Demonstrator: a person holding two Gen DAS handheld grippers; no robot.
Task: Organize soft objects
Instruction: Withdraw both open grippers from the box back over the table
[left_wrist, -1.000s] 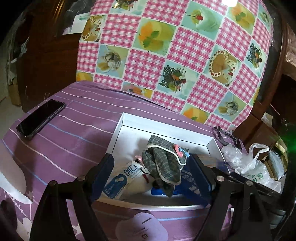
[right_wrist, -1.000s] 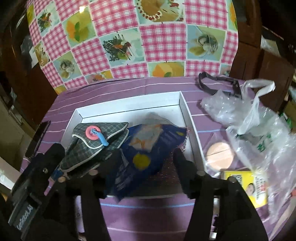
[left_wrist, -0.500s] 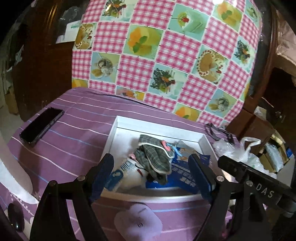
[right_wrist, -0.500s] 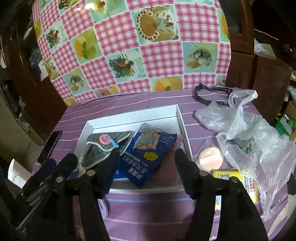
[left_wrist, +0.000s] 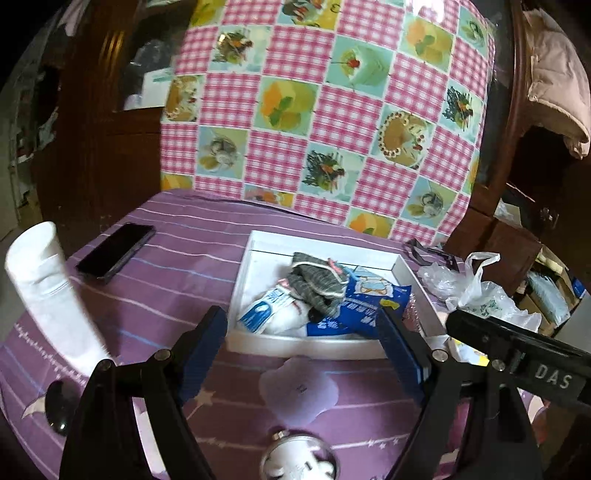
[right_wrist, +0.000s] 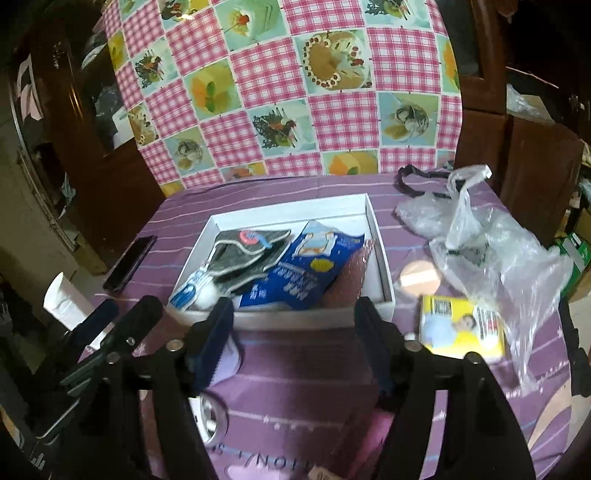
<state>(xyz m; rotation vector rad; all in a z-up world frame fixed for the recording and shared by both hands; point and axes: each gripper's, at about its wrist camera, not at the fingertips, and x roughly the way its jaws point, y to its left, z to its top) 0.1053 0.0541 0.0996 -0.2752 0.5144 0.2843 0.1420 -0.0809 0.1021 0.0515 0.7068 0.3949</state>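
A white box (left_wrist: 255, 254) (right_wrist: 380, 258) sits on the purple striped cloth. It holds a grey plaid pouch (left_wrist: 317, 284) (right_wrist: 247, 254) with a pink ring, a blue packet (left_wrist: 354, 302) (right_wrist: 306, 269) and a white-blue packet (left_wrist: 273, 310) (right_wrist: 195, 291). My left gripper (left_wrist: 306, 350) is open and empty, hovering in front of the box's near edge. My right gripper (right_wrist: 295, 332) is open and empty, also in front of the box. A white sock (left_wrist: 48, 295) (right_wrist: 66, 302) lies at the left. A pale purple soft piece (left_wrist: 299, 391) lies near the front.
A black phone (left_wrist: 114, 251) (right_wrist: 129, 262) lies left of the box. A clear plastic bag (right_wrist: 491, 247) (left_wrist: 476, 288), a round beige puff (right_wrist: 421, 277), a yellow packet (right_wrist: 461, 328) and a black strap (right_wrist: 413, 181) lie to the right. A pink checkered cloth (right_wrist: 295, 92) stands behind.
Both grippers have pulled back and up from the box. The sock, the purple piece and more of the table have come into view.
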